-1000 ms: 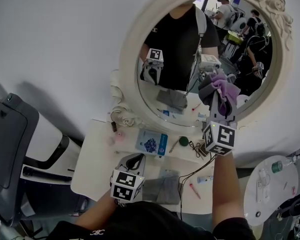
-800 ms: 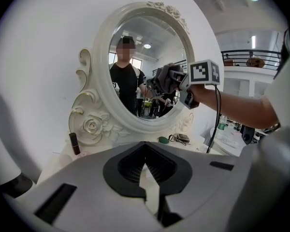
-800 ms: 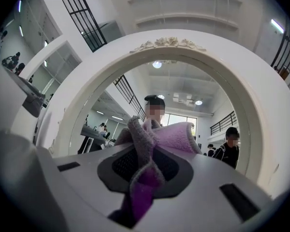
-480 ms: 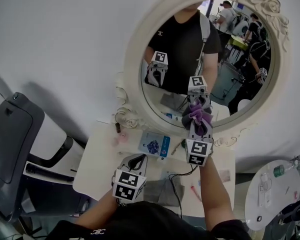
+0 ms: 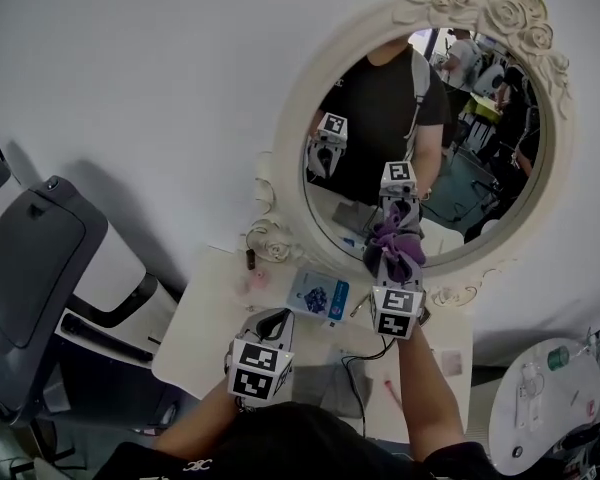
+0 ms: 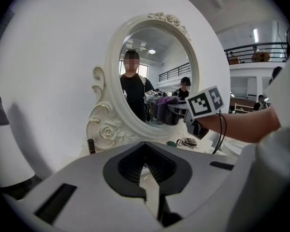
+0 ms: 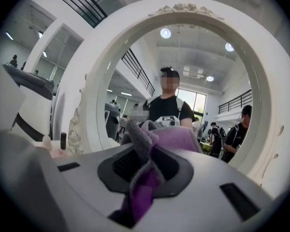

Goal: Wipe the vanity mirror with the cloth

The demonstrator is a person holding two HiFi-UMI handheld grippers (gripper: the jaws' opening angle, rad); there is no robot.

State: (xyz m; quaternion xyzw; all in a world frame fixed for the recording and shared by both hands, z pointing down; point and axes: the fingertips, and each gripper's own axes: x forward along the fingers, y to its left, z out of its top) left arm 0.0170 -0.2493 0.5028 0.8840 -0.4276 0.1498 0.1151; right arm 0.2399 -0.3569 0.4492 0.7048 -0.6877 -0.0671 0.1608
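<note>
The oval vanity mirror (image 5: 450, 168) in its white carved frame stands against the wall. My right gripper (image 5: 394, 268) is shut on a purple and grey cloth (image 5: 393, 246) and presses it against the lower middle of the glass. In the right gripper view the cloth (image 7: 159, 139) bunches out of the jaws of that gripper (image 7: 144, 170), close before the mirror (image 7: 193, 71). My left gripper (image 5: 268, 320) hangs low over the table, shut and holding nothing. The left gripper view shows its jaws (image 6: 147, 170), the mirror (image 6: 150, 71) and the cloth (image 6: 165, 111) at the glass.
The white vanity table (image 5: 210, 338) carries a blue packet (image 5: 318, 293), a small dark bottle (image 5: 250, 258), a grey cloth (image 5: 325, 383), a black cable and small items. A grey and black chair (image 5: 40, 268) stands at the left, a round white side table (image 5: 540, 388) at the right.
My right gripper has carried the cloth leftward across the glass, from the lower right edge to the lower middle. The left gripper has stayed over the table.
</note>
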